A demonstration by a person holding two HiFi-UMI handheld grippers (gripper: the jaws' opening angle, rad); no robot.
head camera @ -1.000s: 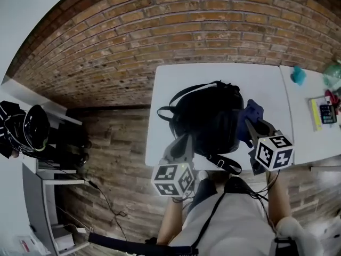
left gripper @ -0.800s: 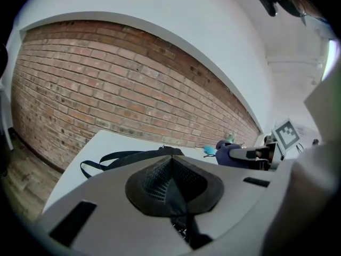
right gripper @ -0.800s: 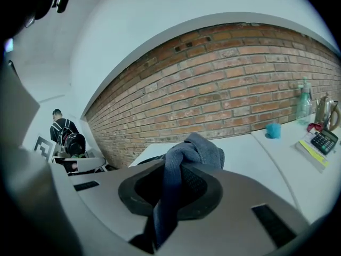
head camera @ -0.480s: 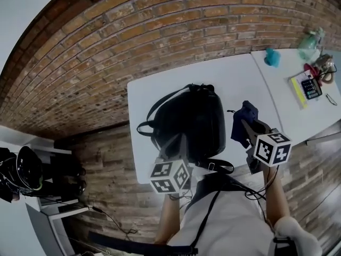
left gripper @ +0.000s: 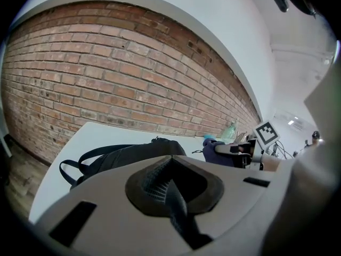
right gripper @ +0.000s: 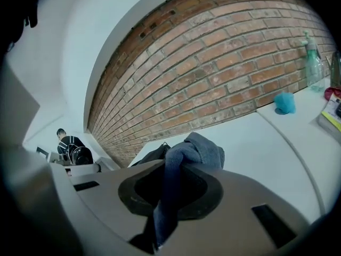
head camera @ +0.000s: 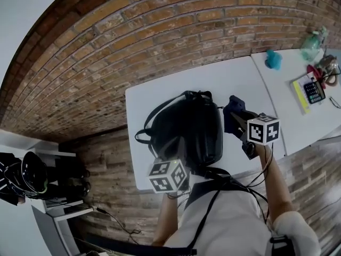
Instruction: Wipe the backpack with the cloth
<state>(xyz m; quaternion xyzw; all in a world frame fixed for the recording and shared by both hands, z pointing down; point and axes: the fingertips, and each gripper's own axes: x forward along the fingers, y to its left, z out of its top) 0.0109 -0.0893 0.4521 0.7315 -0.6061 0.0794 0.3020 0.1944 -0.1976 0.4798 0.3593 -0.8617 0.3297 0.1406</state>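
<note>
Gripping a bunched blue cloth (head camera: 232,110), the right gripper (head camera: 238,119) hovers just beside the right flank of the black backpack (head camera: 186,127); the backpack lies on the white table (head camera: 160,95) with its near end at the table's front edge; bare tabletop opens beyond it toward the brick wall (head camera: 133,36) and to its left, where a shoulder strap (head camera: 145,135) loops close to the side edge; the left gripper (head camera: 177,145) sits at the backpack's near end, closed on a dark woven strip (left gripper: 178,207) whose far end is hidden behind the gripper's body; a second table (head camera: 287,89) stands just beside on the right, its clutter too small to make out; whether cloth touches backpack cannot be told.
</note>
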